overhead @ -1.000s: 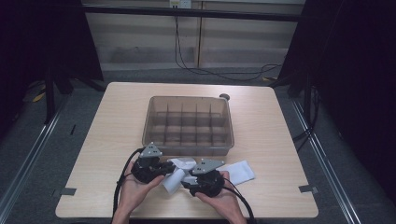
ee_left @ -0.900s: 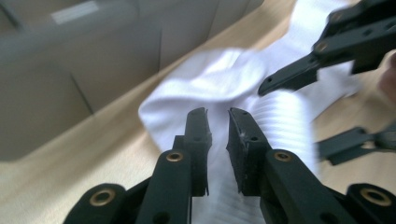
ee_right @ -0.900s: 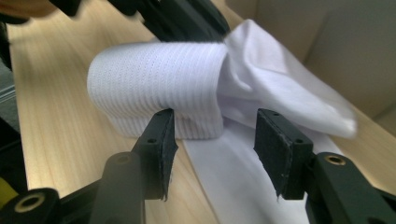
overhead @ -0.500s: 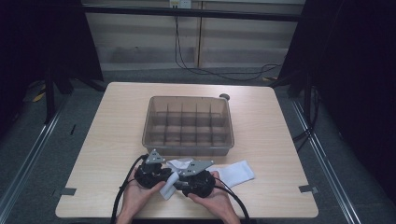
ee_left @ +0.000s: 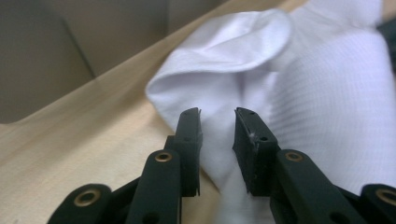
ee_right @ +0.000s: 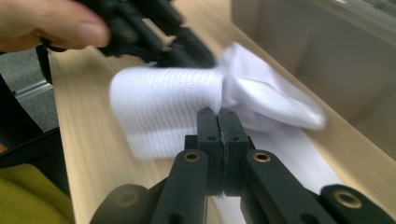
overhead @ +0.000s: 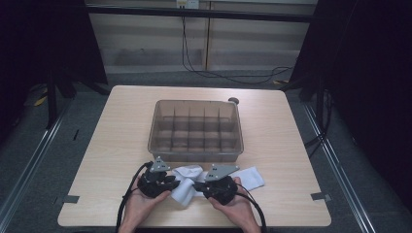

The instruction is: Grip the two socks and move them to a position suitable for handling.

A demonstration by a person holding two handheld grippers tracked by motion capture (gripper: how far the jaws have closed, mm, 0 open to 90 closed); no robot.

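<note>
A white sock (overhead: 186, 191) lies bunched near the table's front edge, between my two grippers. My left gripper (overhead: 175, 183) points right at it. In the left gripper view its jaws (ee_left: 217, 114) stand a little apart just above the sock's folded cloth (ee_left: 243, 65); they have just been opening and press on nothing. My right gripper (overhead: 197, 186) points left. Its jaws have just been closing and now meet at the tips (ee_right: 217, 113), pinching the edge of the sock's ribbed cuff (ee_right: 168, 107). Beyond the cuff, the left gripper (ee_right: 201, 53) touches the sock.
A translucent grey divided bin (overhead: 197, 148) stands just behind the sock, its wall close in both gripper views (ee_left: 46, 56) (ee_right: 327, 42). A second flat white sock (overhead: 250, 178) lies to the right. A hand (ee_right: 51, 21) holds the left gripper. Cables trail off the front edge.
The right gripper's jaws have come together on the sock and lifted slightly. The sock between the grippers has shifted and bunched. The left hand has stayed about where it was.
</note>
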